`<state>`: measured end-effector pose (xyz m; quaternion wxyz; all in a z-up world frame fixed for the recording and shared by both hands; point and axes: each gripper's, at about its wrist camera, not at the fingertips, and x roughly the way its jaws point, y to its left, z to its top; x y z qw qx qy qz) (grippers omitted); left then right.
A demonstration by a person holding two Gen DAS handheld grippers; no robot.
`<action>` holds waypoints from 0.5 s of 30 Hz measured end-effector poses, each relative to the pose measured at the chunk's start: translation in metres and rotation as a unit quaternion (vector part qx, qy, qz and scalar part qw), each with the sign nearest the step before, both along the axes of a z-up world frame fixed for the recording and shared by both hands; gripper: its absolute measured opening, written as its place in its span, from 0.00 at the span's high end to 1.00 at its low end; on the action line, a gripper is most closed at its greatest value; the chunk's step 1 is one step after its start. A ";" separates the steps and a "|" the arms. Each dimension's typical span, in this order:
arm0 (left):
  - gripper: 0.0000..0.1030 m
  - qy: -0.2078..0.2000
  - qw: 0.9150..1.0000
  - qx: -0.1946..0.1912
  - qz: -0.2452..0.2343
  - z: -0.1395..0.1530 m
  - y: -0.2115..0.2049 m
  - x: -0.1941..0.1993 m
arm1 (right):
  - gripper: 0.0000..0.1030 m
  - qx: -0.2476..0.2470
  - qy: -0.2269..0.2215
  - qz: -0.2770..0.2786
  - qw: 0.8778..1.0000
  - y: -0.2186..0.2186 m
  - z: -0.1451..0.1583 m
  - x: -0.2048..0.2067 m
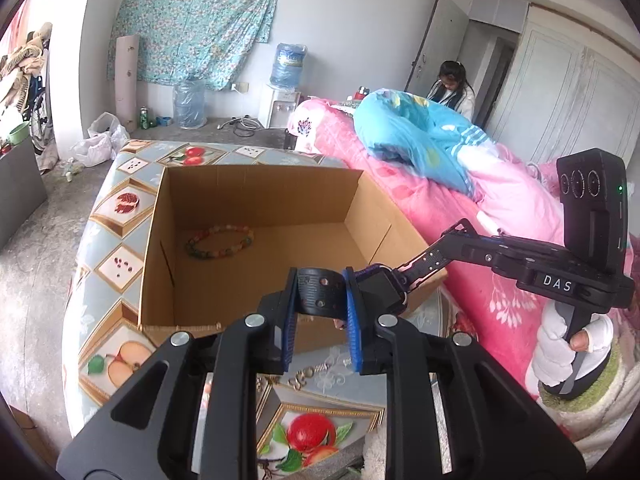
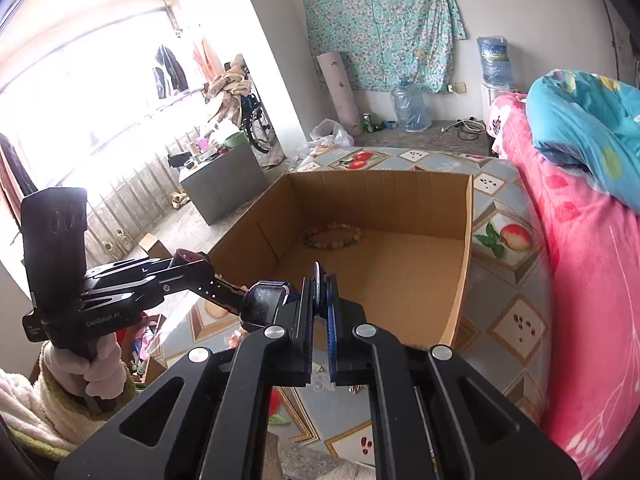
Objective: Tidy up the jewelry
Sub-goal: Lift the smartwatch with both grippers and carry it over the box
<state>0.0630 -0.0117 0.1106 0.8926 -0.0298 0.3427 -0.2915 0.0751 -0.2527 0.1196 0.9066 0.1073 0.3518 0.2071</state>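
A dark wristwatch [image 1: 380, 285] hangs in the air over the near edge of the open cardboard box [image 1: 256, 184], held at both ends. My left gripper [image 1: 320, 294] is shut on its black perforated strap [image 1: 318, 286]. From the right, my right gripper [image 1: 402, 276] is shut on the other end. In the right wrist view the watch face [image 2: 267, 300] sits just left of my right gripper [image 2: 320, 286], whose blue pads pinch the thin strap edge; the left gripper [image 2: 230, 294] reaches in from the left. A bead bracelet [image 1: 219, 242] [image 2: 334, 236] lies on the box floor, far left.
The box stands on a table with a fruit-print cloth [image 1: 120, 208]. Small metal hooks and springs [image 1: 308, 376] lie on the cloth in front of the box. A bed with a pink blanket [image 1: 460, 216] borders the table's right side. A person [image 1: 454, 88] sits far behind.
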 end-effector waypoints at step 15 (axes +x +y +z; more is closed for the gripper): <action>0.81 0.146 0.989 0.011 0.016 -0.048 -0.028 0.164 | 0.94 -0.041 0.106 -0.006 0.994 -0.008 -0.033 0.154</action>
